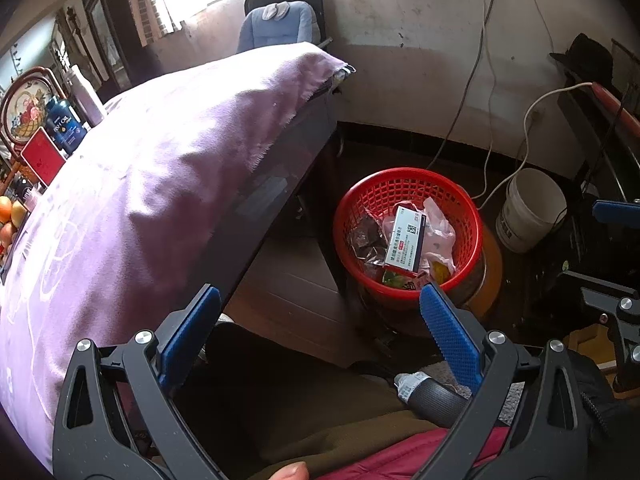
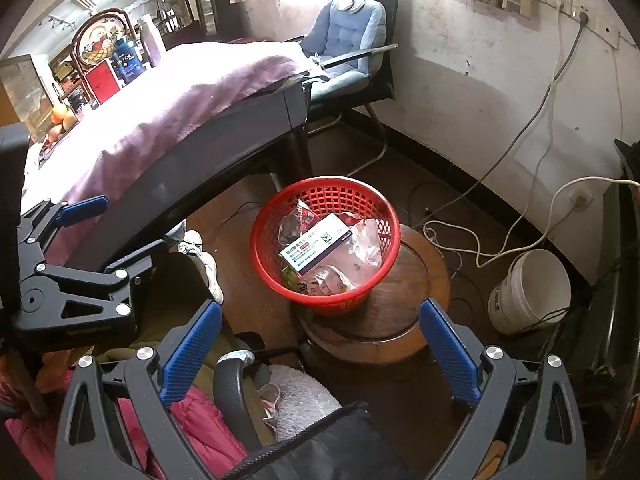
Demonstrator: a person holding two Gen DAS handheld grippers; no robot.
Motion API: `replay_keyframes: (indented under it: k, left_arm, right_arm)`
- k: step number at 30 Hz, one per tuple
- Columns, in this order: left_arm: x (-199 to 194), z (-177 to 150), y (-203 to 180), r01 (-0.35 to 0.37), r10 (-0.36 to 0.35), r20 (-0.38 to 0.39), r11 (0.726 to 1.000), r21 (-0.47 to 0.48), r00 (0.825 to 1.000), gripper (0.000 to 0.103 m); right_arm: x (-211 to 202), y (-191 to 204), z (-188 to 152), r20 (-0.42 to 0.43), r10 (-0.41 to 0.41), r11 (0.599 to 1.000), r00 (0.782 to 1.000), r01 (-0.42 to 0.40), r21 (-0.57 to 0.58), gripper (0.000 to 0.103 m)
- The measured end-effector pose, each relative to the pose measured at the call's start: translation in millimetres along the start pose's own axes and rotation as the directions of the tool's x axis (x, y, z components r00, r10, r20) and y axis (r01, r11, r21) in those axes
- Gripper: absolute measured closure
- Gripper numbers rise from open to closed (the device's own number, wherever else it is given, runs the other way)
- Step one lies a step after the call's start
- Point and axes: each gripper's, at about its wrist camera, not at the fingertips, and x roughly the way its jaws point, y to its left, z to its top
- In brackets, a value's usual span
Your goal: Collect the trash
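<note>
A red mesh basket (image 1: 360, 196) (image 2: 384, 220) stands on a round wooden stool (image 2: 408, 300) beside the table. Inside it lie a white and blue medicine box (image 1: 405, 240) (image 2: 316, 246), clear plastic wrappers (image 2: 366, 248) and snack packets. My left gripper (image 1: 320, 320) is open and empty, held near the basket's front rim above a person's lap. My right gripper (image 2: 320, 336) is open and empty too, hovering in front of the stool. The left gripper (image 2: 96, 236) also shows at the left of the right wrist view, and the right gripper's blue finger (image 1: 616, 214) at the right edge of the left wrist view.
A table under a purple cloth (image 1: 140, 168) (image 2: 140, 128) fills the left, with a red box (image 1: 42, 158), a fish-oil bottle (image 1: 66, 128) and fruit at its far side. A white bucket (image 2: 528, 292), cables (image 2: 500, 248) and a blue-cushioned chair (image 2: 348, 40) stand by the wall.
</note>
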Motion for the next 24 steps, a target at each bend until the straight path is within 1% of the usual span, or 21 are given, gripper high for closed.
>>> replay_keyframes:
  k: [2, 5, 10, 12, 18, 22, 24]
  left_arm:
    - [3.1, -0.9, -0.8, 0.009, -0.009, -0.007, 1.000, 0.003, 1.000, 0.007]
    - [8.8, -0.8, -0.2, 0.012, -0.012, -0.018, 1.000, -0.001, 1.000, 0.007]
    - [18.4, 1.6, 1.5, 0.021, -0.021, -0.030, 1.000, -0.015, 0.999, 0.007]
    - [25.9, 2.5, -0.6, 0.032, -0.033, -0.042, 0.999, -0.014, 0.999, 0.007]
    - [52.3, 5.4, -10.6, 0.070, -0.070, -0.099, 0.998, -0.003, 0.993, 0.007]
    - [62.5, 8.4, -15.4, 0.086, -0.084, -0.110, 0.996, 0.014, 0.990, 0.007]
    - [67.8, 9.8, -18.2, 0.098, -0.094, -0.118, 0.995, 0.026, 0.989, 0.007]
  right_arm:
    - [2.9, 1.4, -2.1, 0.001, -0.008, 1.000, 1.000, 0.008, -0.001, 0.006]
    - [6.8, 0.6, -3.8, 0.024, -0.038, 0.999, 0.999, 0.037, 0.010, 0.006]
    - [16.3, -11.5, -6.2, 0.061, -0.084, 0.994, 0.995, 0.079, 0.072, 0.006]
    - [25.0, -15.6, -9.7, 0.060, -0.106, 0.992, 0.993, 0.102, 0.079, 0.006]
    - [46.0, -28.7, -13.0, 0.045, -0.128, 0.985, 0.991, 0.121, 0.121, 0.006]
    - [53.3, -42.9, -8.0, 0.046, -0.134, 0.972, 0.990, 0.122, 0.198, 0.006]
    - [52.5, -52.5, -4.8, 0.055, -0.125, 0.959, 0.991, 0.106, 0.262, 0.006]
